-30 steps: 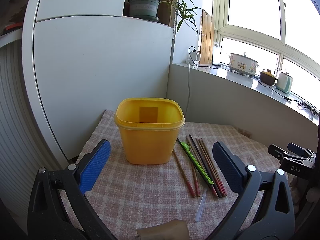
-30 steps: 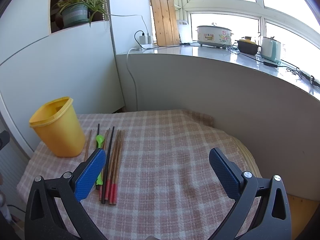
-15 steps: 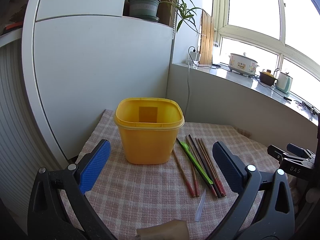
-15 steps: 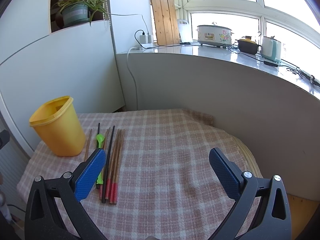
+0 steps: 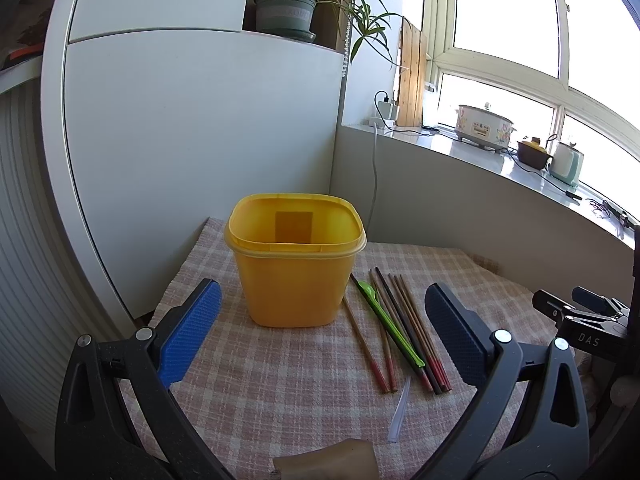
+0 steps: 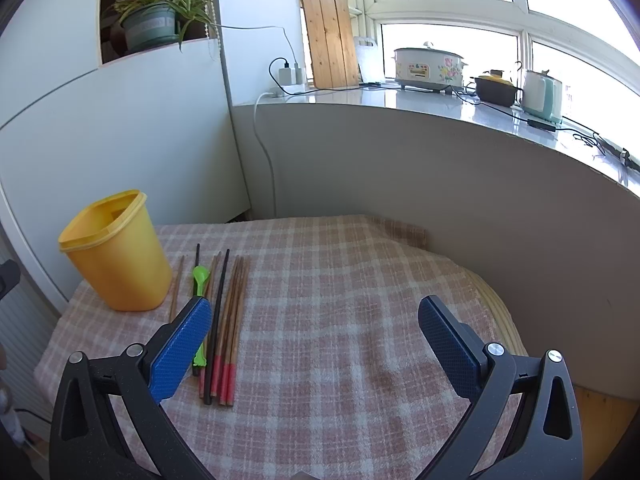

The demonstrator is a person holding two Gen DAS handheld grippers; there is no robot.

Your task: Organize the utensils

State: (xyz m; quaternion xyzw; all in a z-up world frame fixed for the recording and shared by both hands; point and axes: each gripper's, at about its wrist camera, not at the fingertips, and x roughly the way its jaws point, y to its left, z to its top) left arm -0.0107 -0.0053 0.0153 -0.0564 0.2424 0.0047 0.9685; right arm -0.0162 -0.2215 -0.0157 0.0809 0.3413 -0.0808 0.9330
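Observation:
An empty yellow tub [image 5: 295,264] [image 6: 115,256] stands upright on the checked cloth [image 5: 280,364] [image 6: 352,312]. Right of it lie several brown and black chopsticks [image 5: 404,320] [image 6: 230,320] with red ends, and among them a green plastic utensil [image 5: 384,312] [image 6: 198,280]. My left gripper [image 5: 320,320] is open, held back from the tub with nothing between its fingers. Over the cloth my right gripper [image 6: 316,328] is open too, its left finger [image 6: 180,344] partly covering the chopsticks' near ends.
A small clear plastic piece [image 5: 400,404] and a tan object [image 5: 328,458] lie at the cloth's near edge. A white cabinet [image 5: 180,140] stands behind the tub, a grey ledge wall [image 6: 440,176] behind the cloth. The right gripper's body [image 5: 588,320] shows at the far right.
The left wrist view has drifted very slightly; the tub sits a touch higher in frame. Nothing on the cloth has moved and both grippers stay open.

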